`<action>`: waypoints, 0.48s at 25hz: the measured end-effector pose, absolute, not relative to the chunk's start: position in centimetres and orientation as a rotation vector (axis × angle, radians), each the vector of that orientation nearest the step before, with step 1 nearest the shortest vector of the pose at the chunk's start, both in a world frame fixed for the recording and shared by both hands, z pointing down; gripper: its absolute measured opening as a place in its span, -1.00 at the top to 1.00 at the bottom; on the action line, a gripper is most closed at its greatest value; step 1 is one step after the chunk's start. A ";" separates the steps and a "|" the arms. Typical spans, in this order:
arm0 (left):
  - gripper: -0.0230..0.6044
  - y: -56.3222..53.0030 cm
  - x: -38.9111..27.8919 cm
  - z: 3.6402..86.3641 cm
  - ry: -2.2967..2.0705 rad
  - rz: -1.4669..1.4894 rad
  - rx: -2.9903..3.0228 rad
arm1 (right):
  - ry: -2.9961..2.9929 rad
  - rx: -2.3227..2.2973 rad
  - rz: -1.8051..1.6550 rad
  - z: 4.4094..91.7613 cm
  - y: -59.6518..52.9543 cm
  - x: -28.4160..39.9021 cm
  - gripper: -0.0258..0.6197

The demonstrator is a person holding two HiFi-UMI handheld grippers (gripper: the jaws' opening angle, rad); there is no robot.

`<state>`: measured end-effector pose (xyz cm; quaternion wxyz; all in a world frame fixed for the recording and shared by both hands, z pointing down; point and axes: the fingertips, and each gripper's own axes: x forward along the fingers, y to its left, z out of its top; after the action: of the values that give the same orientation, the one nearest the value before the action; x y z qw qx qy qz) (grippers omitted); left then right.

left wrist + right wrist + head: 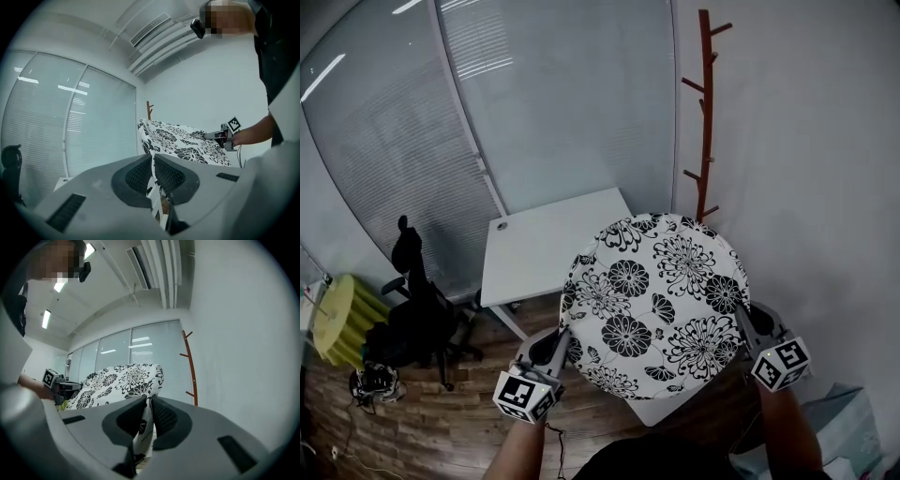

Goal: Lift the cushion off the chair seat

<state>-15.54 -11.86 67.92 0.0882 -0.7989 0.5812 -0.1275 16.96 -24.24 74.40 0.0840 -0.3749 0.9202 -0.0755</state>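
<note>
A round white cushion (656, 305) with black flower print hangs in the air in front of me, held by its two sides. My left gripper (561, 342) is shut on its left edge and my right gripper (742, 319) is shut on its right edge. In the left gripper view the fabric edge is pinched between the dark pads (138, 176) and the cushion (183, 140) stretches away to the right gripper (213, 136). In the right gripper view my right gripper (148, 416) pinches the cushion (117, 380), with the left gripper (70, 386) at its far side. A white surface (675, 408) shows just below the cushion.
A white table (553, 248) stands behind the cushion by the glass wall with blinds. A red-brown coat stand (705, 112) rises by the right wall. A black office chair (417, 319) and a yellow object (342, 319) are at the left on the wood floor.
</note>
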 end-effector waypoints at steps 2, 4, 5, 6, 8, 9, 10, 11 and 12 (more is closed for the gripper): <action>0.88 -11.8 -15.5 67.9 1.738 -0.378 -2.383 | 2.746 -1.121 -0.221 74.1 -24.1 17.2 0.83; 0.88 -11.7 -15.4 68.0 1.739 -0.379 -2.387 | 2.748 -1.121 -0.214 74.0 -24.1 17.2 0.83; 0.88 -11.7 -15.3 68.0 1.736 -0.380 -2.387 | 2.748 -1.123 -0.214 73.9 -24.2 17.3 0.83; 0.88 -11.7 -15.3 67.9 1.733 -0.381 -2.388 | 2.748 -1.125 -0.216 73.8 -24.2 17.3 0.83; 0.88 -11.7 -15.3 67.9 1.730 -0.381 -2.389 | 2.748 -1.127 -0.218 73.8 -24.1 17.3 0.83; 0.88 -11.7 -15.2 67.9 1.729 -0.381 -2.389 | 2.748 -1.127 -0.218 73.7 -24.1 17.4 0.83; 0.88 -11.7 -15.2 67.9 1.727 -0.383 -2.389 | 2.749 -1.127 -0.217 73.7 -24.1 17.4 0.83; 0.88 -11.7 -15.2 67.8 1.726 -0.385 -2.388 | 2.749 -1.127 -0.215 73.7 -24.0 17.4 0.83; 0.88 -11.7 -15.2 67.7 1.725 -0.385 -2.386 | 2.749 -1.125 -0.214 73.7 -24.0 17.4 0.83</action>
<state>-15.20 -11.68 67.74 0.0858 -0.8006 0.5787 -0.1292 17.43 -24.05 73.68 0.0815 -0.3765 0.9200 -0.0716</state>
